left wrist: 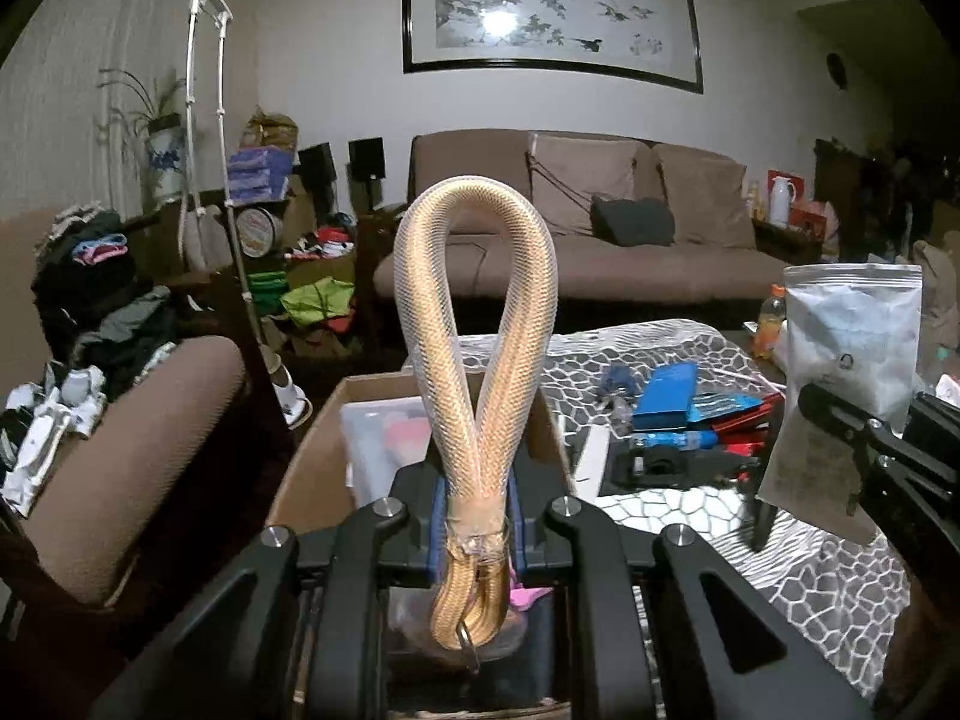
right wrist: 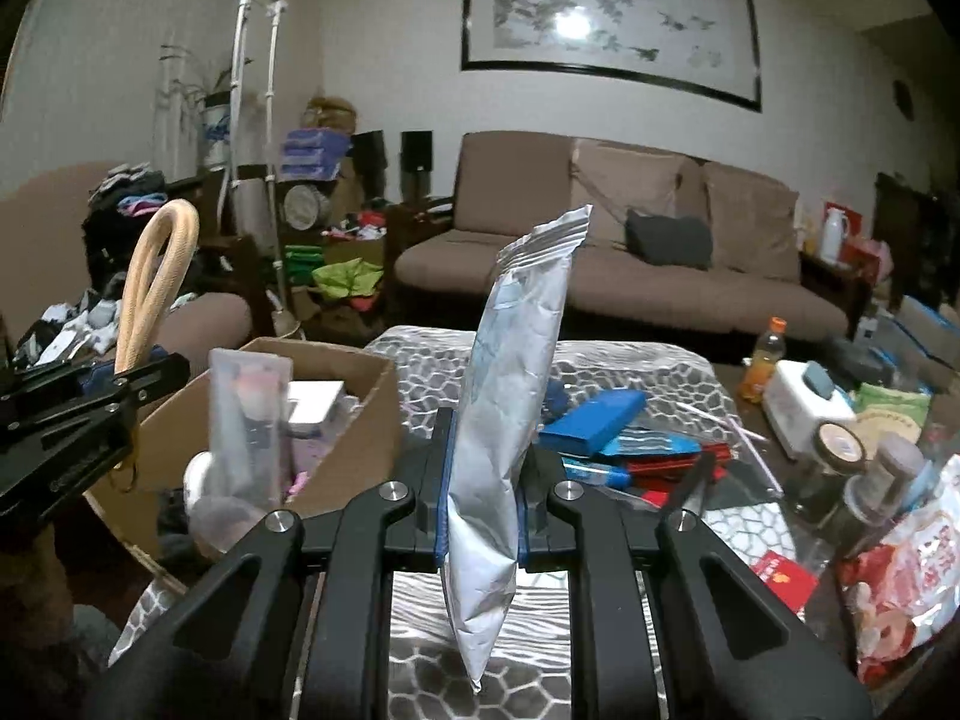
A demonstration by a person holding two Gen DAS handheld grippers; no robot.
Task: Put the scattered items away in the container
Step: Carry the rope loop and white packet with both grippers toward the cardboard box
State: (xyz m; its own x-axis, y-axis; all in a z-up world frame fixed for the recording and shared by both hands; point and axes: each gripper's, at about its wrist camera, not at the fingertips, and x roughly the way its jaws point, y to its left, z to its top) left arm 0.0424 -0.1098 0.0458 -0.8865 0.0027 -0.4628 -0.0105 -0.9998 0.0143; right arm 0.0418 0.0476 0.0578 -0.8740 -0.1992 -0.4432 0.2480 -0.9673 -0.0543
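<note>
Both claws are loaded, the left gripper pinching a looped braided hose above the cardboard box at its 12 o'clock, the right gripper pinching a silver pouch with that box at 10 o'clock, so each likely needs lowering in and releasing, while blue packets lie on the table beyond at 1 o'clock.

My right claw grips a silver foil pouch edge-on at the centre of the frame, its crimped top tilting toward the upper right. At the left edge my left claw pinches a looped beige braided hose. Between them, left of centre, sits an open cardboard box with clear packets standing in it. Right of the pouch, blue and red packages lie on the patterned worktop.
</note>
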